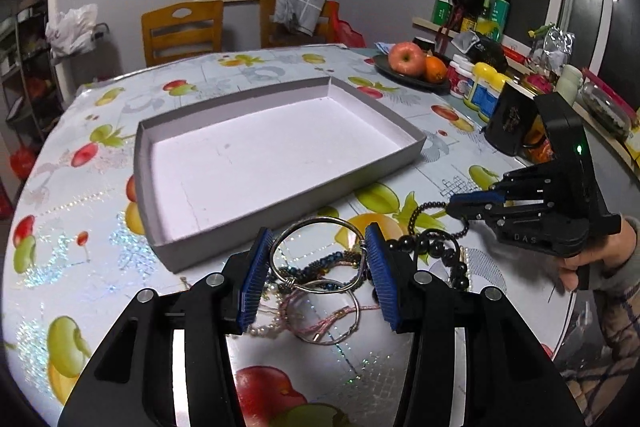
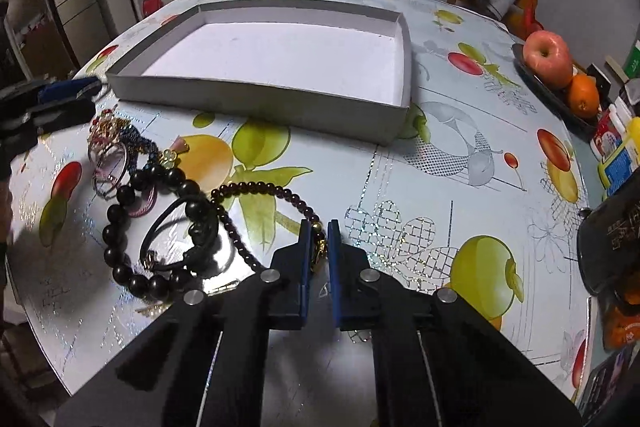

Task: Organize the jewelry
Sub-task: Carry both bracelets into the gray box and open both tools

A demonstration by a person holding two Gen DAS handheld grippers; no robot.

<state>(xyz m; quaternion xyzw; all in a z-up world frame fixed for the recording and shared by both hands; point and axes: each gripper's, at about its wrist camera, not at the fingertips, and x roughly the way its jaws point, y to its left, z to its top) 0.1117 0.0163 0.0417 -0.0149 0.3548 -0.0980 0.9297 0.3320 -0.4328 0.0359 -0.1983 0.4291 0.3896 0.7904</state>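
A shallow grey box [image 1: 400, 125] [image 2: 260, 95] lies open on the fruit-print tablecloth, with nothing inside. In front of it is a tangled jewelry pile [image 1: 320, 291] [image 2: 132, 163]. My left gripper [image 1: 318, 267] is shut on a silver wire bangle [image 1: 320, 220], which spans the gap between its blue pads just above the pile. My right gripper [image 2: 320, 239] [image 1: 452, 205] is shut on a dark red beaded bracelet [image 2: 256, 185] [image 1: 428, 205] at its gold bead; the rest of the loop lies on the cloth. Beside that loop lie a large black bead bracelet [image 2: 120, 219] and a black cord [image 2: 180, 223].
A dark plate holds an apple and an orange [image 1: 412, 63] [image 2: 560, 67] at the right. Bottles and jars [image 1: 480, 87] and a dark case [image 1: 508, 123] crowd the table's right edge. Wooden chairs [image 1: 182, 31] stand behind the table. A person's hand [image 1: 592, 255] holds the right gripper.
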